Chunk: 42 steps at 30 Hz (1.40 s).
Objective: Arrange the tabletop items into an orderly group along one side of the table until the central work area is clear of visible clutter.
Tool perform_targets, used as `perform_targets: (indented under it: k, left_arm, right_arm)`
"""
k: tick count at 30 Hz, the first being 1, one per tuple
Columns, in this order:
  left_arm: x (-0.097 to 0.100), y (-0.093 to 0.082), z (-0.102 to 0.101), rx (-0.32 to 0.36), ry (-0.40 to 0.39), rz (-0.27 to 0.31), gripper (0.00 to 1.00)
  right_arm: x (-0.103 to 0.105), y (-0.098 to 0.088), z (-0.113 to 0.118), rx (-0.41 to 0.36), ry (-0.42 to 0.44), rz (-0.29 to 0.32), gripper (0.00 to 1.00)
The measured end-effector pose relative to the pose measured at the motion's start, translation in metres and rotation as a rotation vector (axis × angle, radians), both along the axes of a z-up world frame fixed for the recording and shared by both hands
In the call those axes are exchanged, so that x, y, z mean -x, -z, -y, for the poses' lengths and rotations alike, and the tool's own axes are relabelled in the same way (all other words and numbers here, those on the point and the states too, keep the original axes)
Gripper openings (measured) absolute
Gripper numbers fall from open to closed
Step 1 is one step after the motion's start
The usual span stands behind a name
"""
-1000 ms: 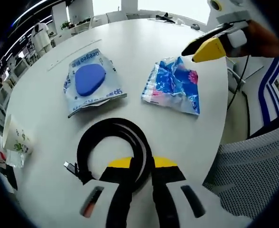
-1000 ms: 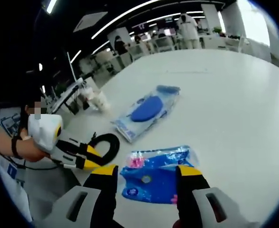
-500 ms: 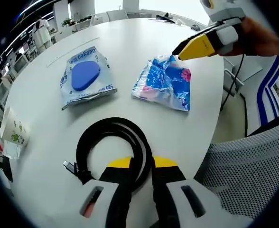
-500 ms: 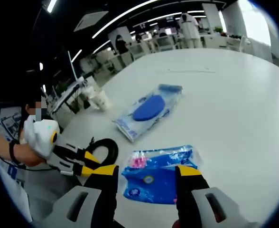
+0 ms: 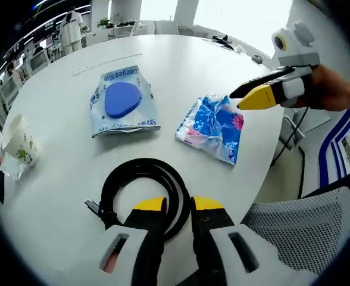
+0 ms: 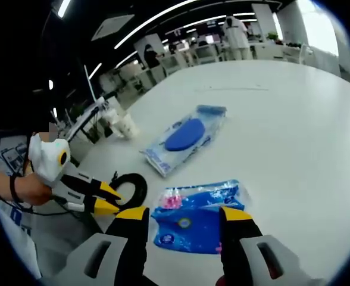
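Blue crinkled packet: the blue and pink packet (image 5: 212, 126) lies on the white bench (image 5: 181, 65) near its edge on your side; in the right gripper view it sits just ahead of your right fingers (image 6: 184, 221).
Right gripper: your right gripper (image 6: 181, 221) has its fingers spread wide, one on each side of the packet's near edge, not yet pinching it; from the left gripper view its yellow tip (image 5: 259, 97) hangs just beside the packet's far corner.
Coiled cable: the black cable coil (image 5: 144, 192) rests near the bench edge, directly in front of your left gripper (image 5: 178, 205).
Left gripper: its fingers stand slightly apart over the coil's near arc; whether they touch the cable you cannot tell from here, and nothing is clamped.
Insole pack: the clear bag with the blue oval pad (image 5: 122, 102) lies flat toward the middle of the bench, well apart from the coil and near the packet.
Paper cup: a printed cup (image 5: 21, 140) stands at the bench's left margin, next to some small clutter you cannot make out.
Progress: judging by the layout, you are early on; the packet, the bag and the coil sit loosely spread, not in a row along one side.
What is left: close on the packet, carry it to the chosen edge, then bring the bag and the coil alongside.
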<state>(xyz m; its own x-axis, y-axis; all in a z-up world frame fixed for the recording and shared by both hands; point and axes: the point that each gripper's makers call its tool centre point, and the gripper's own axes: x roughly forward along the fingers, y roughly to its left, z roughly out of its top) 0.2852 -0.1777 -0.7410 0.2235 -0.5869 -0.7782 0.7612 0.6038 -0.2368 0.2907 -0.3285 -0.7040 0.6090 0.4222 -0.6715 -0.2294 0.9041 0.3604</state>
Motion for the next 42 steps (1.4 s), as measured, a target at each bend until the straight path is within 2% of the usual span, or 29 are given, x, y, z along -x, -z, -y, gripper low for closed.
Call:
perform_targets:
  k: [7,12,16,23,27,29,32,35,42]
  left_arm:
    - [-0.022,-0.009,-0.007,0.114,-0.189,-0.048,0.12]
    - [-0.031,-0.009,-0.009,0.151,-0.258,-0.071,0.12]
    - [-0.040,-0.012,-0.004,0.193,-0.311,-0.080,0.13]
    - [-0.052,-0.011,0.008,0.269,-0.412,-0.133,0.16]
    - [-0.061,-0.011,0.015,0.345,-0.499,-0.181,0.18]
    - [-0.065,-0.011,0.021,0.388,-0.550,-0.223,0.20]
    - [-0.071,-0.007,0.026,0.381,-0.573,-0.225,0.19]
    - [-0.075,-0.004,0.031,0.389,-0.617,-0.252,0.18]
    - [-0.081,0.007,0.036,0.369,-0.659,-0.292,0.15]
  right_arm:
    - [0.002,0.002,0.000,-0.002,0.002,-0.006,0.47]
    - [0.002,0.003,0.000,-0.003,0.002,-0.007,0.47]
    - [0.004,0.003,-0.002,-0.004,-0.001,-0.008,0.47]
    - [0.006,0.005,-0.003,-0.007,-0.001,-0.013,0.47]
    - [0.009,0.006,-0.002,-0.009,0.007,-0.016,0.47]
    - [0.010,0.006,-0.002,-0.010,0.008,-0.018,0.47]
    - [0.012,0.007,-0.003,-0.011,0.007,-0.020,0.47]
    - [0.014,0.007,-0.002,-0.014,0.013,-0.021,0.47]
    - [0.018,0.006,0.004,-0.017,0.030,-0.022,0.47]
